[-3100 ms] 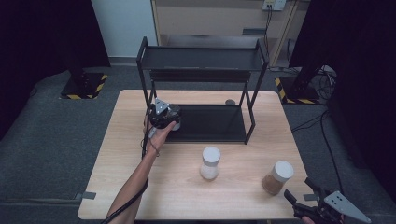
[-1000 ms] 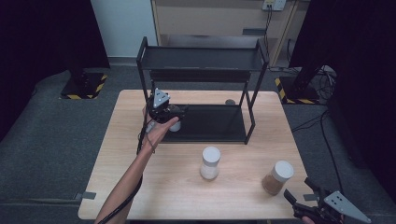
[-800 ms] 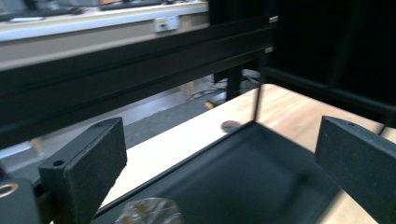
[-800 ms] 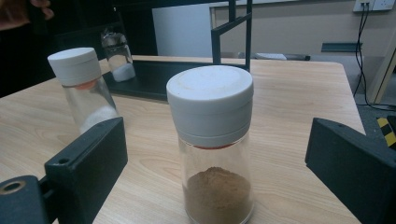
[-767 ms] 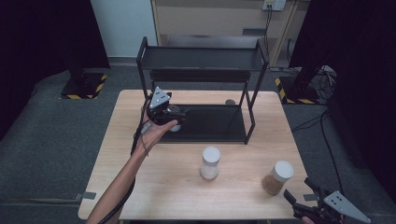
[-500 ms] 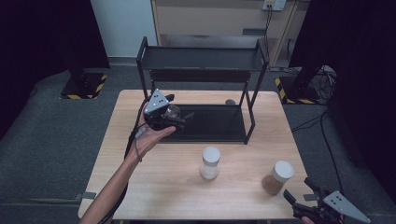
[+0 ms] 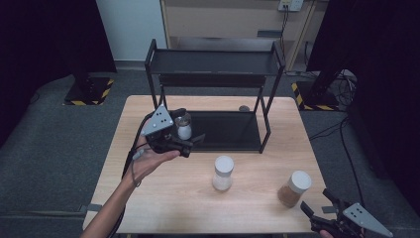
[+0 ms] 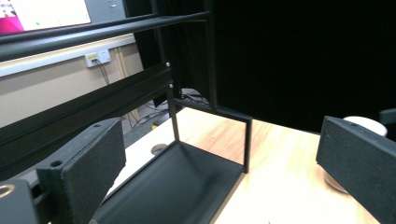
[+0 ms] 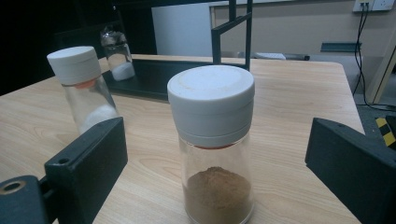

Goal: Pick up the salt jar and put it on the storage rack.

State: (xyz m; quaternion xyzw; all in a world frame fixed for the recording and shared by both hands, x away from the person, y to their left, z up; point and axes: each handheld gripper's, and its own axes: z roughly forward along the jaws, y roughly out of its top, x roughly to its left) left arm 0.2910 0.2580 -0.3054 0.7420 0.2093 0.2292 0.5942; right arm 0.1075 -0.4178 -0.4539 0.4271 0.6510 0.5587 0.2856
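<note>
High view
Table (image 7: pixel 163 198): light wood, carrying a black two-tier rack (image 7: pixel 213 64) at its far side.
Left gripper (image 7: pixel 195 142): held in the person's left hand (image 7: pixel 148 161) at the rack's left front corner; jaws apart, holding nothing.
Small jar (image 7: pixel 183 126): stands on the rack's lower shelf at its left end, just behind the left gripper; white contents at the bottom.
White-lidded jar (image 7: pixel 223 172): upright on the table in front of the rack.
Brown-powder jar (image 7: pixel 294 188): upright, to the right of the white-lidded jar, well apart.
Right gripper (image 7: pixel 317 210): at the table's near right corner, just beside the brown-powder jar.

Left gripper view
Jaws: wide apart, nothing between them but the lower shelf (image 8: pixel 177 186).
White lid (image 8: pixel 364 123): behind the right-hand jaw; probably the white-lidded jar.

Right gripper view
Jaws: wide apart, flanking the brown-powder jar (image 9: pixel 215 144) without touching it.
White-lidded jar (image 9: pixel 81 86): farther off, at left.
Small jar (image 9: pixel 116 53): on the rack shelf beyond.
</note>
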